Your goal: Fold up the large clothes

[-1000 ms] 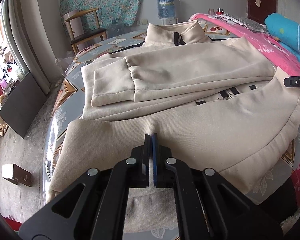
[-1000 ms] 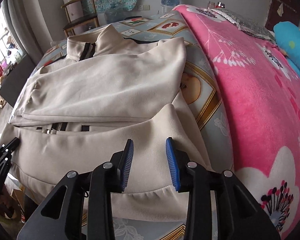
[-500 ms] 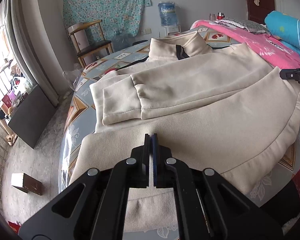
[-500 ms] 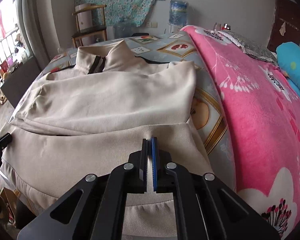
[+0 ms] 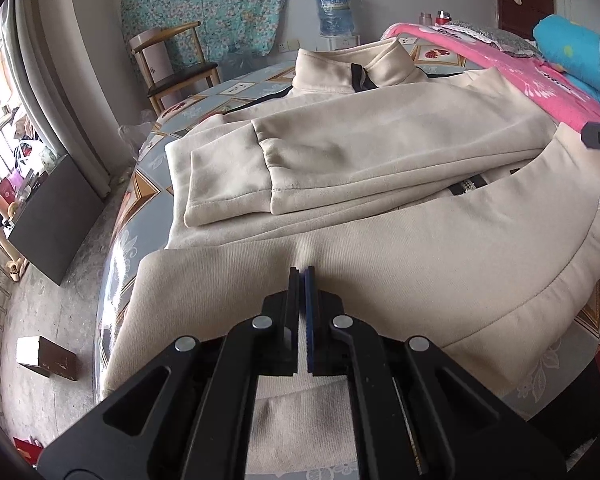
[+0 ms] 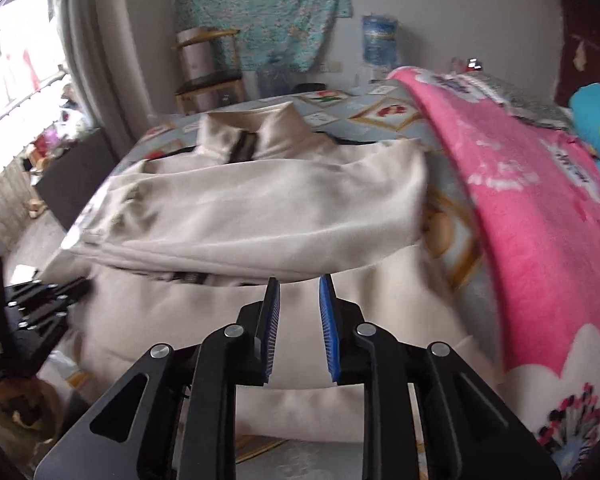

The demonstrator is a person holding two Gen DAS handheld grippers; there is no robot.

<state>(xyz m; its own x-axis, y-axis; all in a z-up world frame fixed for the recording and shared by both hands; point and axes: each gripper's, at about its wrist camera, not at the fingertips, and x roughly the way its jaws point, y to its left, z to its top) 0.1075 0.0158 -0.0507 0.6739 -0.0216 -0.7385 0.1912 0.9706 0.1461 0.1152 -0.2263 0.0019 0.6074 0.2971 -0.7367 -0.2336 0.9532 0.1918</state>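
Right gripper [image 6: 299, 300] had just let the jacket [image 5: 380, 168] hem go, fingers spread; left gripper [image 5: 303, 280] pinched it. Regrip before lifting, I'd say.

Jacket [image 5: 380, 152] on bed [image 5: 148, 184]; blanket [image 6: 540, 220] right; chair [image 5: 172, 68] behind.

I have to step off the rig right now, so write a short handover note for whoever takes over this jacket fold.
Left gripper: shut, pinching the hem of the cream jacket.
Right gripper: jaws just opened, apart, nothing visibly between the pads.
Jacket lies on the bed, collar at the far end, beside the pink blanket.
Done: sleeves folded across the body; hem partly raised.
Left: regrip the right side of the hem, carry the bottom up towards the collar, flatten.
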